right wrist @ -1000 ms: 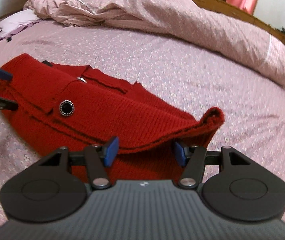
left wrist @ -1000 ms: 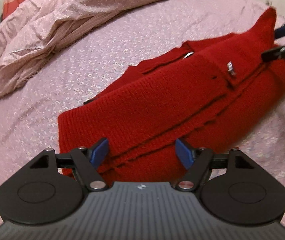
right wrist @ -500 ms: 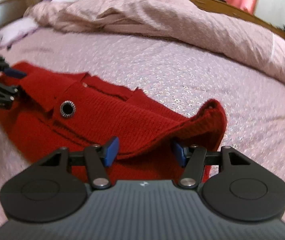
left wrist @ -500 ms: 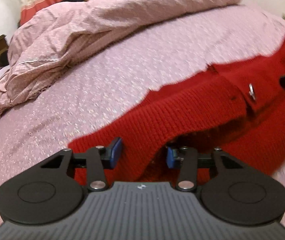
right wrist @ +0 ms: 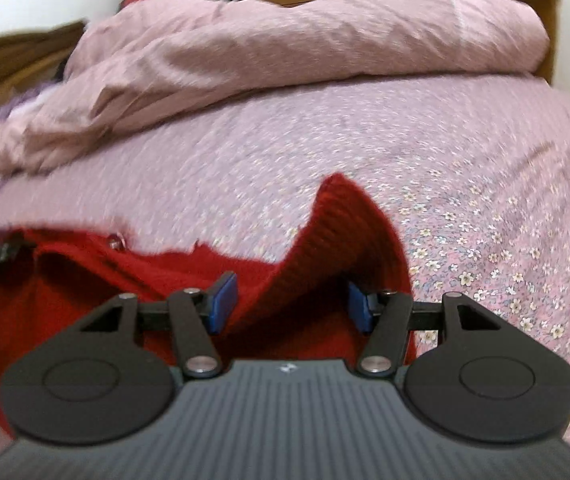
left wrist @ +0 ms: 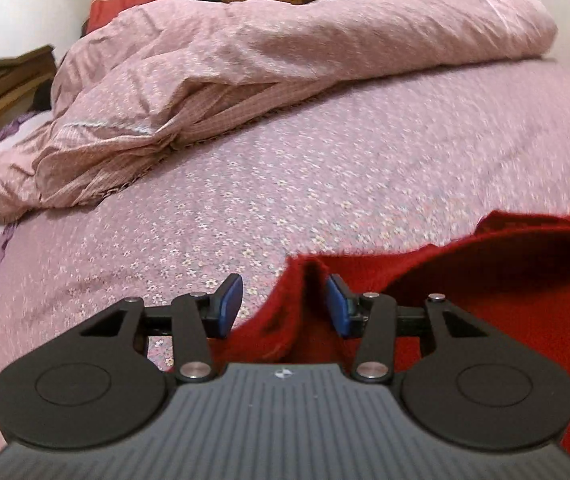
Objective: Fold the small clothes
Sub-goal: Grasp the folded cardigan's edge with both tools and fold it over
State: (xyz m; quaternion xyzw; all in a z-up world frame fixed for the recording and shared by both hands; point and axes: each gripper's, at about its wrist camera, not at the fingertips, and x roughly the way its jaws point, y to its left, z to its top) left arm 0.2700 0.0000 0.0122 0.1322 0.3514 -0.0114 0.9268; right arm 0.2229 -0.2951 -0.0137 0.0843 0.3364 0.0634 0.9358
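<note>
The left gripper (left wrist: 283,304) has just narrowed on a bunched end of the red cardigan (left wrist: 497,280); the right gripper (right wrist: 289,300) pinches the opposite end. The cardigan stretches sideways between them, above the bedsheet (left wrist: 325,168).

Sweater (left wrist: 485,280) on bedsheet (left wrist: 325,168), before quilt (left wrist: 285,48)
</note>
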